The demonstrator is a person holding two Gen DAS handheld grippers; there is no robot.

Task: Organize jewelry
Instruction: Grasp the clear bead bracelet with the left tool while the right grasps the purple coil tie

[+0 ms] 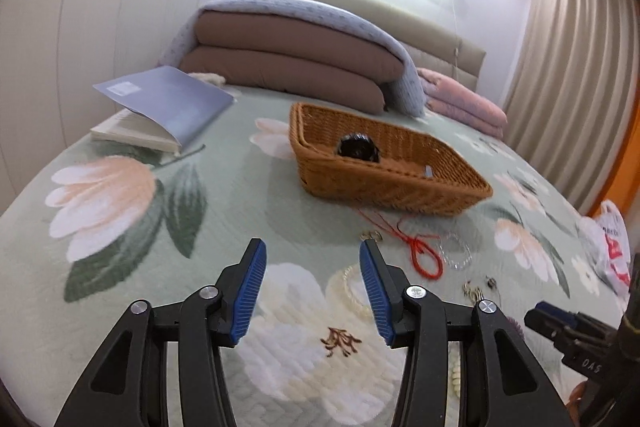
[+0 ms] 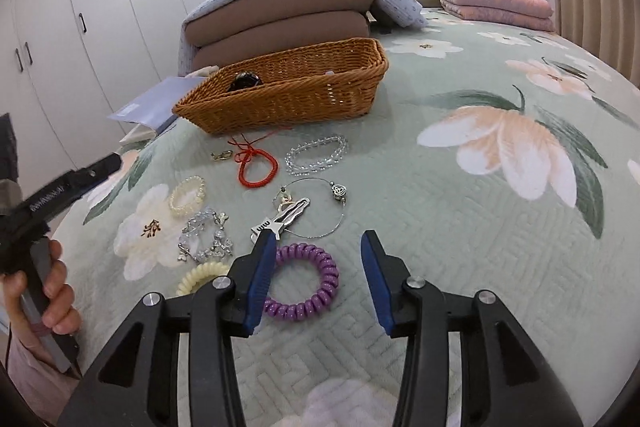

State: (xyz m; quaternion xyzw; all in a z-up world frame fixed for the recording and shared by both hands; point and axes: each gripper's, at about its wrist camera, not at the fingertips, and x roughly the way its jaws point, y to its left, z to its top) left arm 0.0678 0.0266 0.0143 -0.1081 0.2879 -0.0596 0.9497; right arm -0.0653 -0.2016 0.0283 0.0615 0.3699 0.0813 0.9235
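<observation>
Bedspread [image 2: 460, 187], pale green with big flowers, carries everything. Toward the folded quilts sits the wicker basket [image 2: 288, 95], holding one dark round piece [image 2: 246, 79] against its near wall. Jewelry lies loose in front of it: red cord bracelet [image 2: 256, 167], clear bead bracelet [image 2: 316, 155], wire hoop with a charm [image 2: 340, 193], purple coil band [image 2: 304, 279]. Right gripper [image 2: 318, 279] hangs spread wide over that coil, gripping nothing; left gripper [image 1: 312, 291] gapes empty too.

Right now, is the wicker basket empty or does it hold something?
Not empty: a dark round item lies inside the wicker basket; what it is, cannot tell.
</observation>
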